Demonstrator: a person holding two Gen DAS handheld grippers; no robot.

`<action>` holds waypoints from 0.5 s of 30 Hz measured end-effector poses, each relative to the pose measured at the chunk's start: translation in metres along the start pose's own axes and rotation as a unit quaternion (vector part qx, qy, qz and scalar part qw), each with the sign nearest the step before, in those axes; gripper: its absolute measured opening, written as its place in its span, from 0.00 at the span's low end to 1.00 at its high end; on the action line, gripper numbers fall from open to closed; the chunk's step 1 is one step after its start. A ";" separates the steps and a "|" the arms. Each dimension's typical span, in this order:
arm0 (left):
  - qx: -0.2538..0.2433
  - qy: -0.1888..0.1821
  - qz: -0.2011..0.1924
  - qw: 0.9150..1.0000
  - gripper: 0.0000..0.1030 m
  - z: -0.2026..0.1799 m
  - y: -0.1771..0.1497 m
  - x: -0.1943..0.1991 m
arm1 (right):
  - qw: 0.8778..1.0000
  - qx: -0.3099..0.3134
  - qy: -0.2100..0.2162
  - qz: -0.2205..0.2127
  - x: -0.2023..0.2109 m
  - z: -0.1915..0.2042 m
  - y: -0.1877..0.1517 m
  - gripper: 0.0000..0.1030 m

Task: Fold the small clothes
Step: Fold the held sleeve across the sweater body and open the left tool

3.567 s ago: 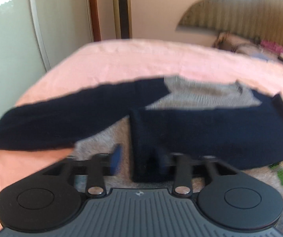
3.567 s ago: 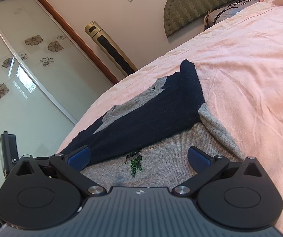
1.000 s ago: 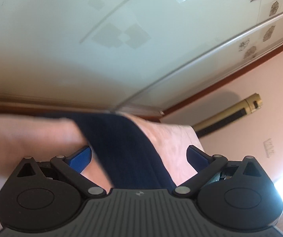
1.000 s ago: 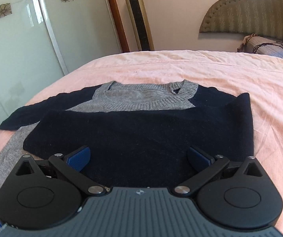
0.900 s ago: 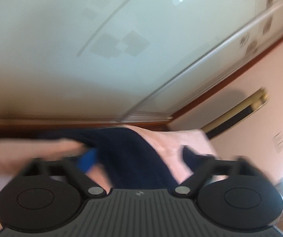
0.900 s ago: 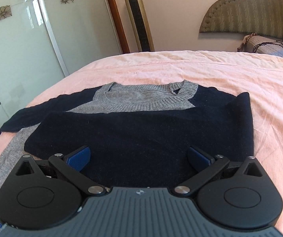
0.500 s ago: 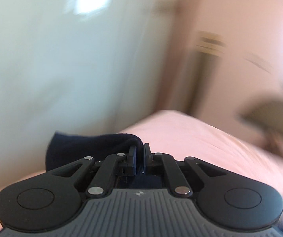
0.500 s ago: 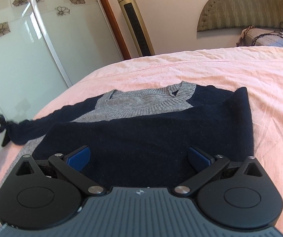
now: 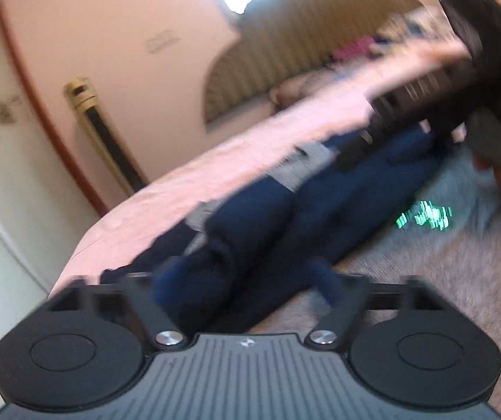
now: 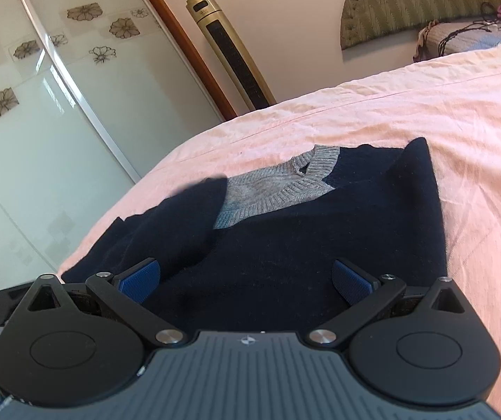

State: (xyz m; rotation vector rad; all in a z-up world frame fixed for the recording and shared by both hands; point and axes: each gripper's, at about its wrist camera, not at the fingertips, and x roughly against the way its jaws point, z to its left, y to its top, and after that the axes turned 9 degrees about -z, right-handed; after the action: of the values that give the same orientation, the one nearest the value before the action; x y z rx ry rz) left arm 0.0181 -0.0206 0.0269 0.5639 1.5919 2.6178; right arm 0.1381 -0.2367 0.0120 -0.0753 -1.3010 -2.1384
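Since prev frame L sleeve (image 10: 194,224) swung in across sweater (image 10: 303,245) chest, mid-bed (image 10: 425,112). L gripper (image 9: 246,280) jaws just opened, wide, cloth loose between. R gripper (image 10: 246,276) wide, empty. I'd flatten the cuff parallel to the other sleeve before backing out.

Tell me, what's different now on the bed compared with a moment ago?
The left navy sleeve, stretched out sideways before, now lies folded across the sweater. The left gripper pinched it, carried it over, and has just been opening. The right gripper stays open over the sweater.
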 end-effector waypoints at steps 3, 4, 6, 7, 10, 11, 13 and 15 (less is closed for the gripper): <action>0.079 -0.023 0.005 0.997 0.87 0.023 -0.001 0.008 | 1.000 0.002 -0.020 0.016 -0.003 0.006 0.006 1.00; 0.114 -0.029 0.005 0.993 0.87 0.023 -0.002 0.011 | 0.999 -0.006 -0.033 0.023 -0.004 0.011 0.009 1.00; 0.192 -0.048 0.009 0.980 0.87 0.039 -0.012 0.010 | 0.999 -0.036 -0.026 0.031 -0.010 0.023 0.019 1.00; 0.215 -0.051 0.018 0.975 0.87 0.044 -0.019 0.006 | 0.998 -0.051 -0.003 0.039 -0.017 0.030 0.025 1.00; 0.255 -0.038 0.045 0.965 0.87 0.053 -0.029 -0.001 | 0.994 -0.057 0.035 0.086 -0.054 0.061 0.041 1.00; 0.264 -0.034 0.044 0.963 0.87 0.056 -0.032 -0.002 | 0.992 -0.052 0.043 0.108 -0.070 0.074 0.044 1.00; 0.276 -0.027 0.070 0.958 0.87 0.059 -0.037 -0.005 | 0.987 -0.017 0.048 0.152 -0.105 0.100 0.044 1.00; 0.299 -0.024 0.102 0.949 0.87 0.069 -0.042 -0.017 | 0.981 0.049 0.014 0.185 -0.137 0.126 0.039 1.00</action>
State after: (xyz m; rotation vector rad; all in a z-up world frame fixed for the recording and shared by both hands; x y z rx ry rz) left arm 0.0484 0.0548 0.0137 0.8419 2.4338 2.1763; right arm 0.2351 -0.0802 0.0581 -0.2266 -1.2626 -1.7529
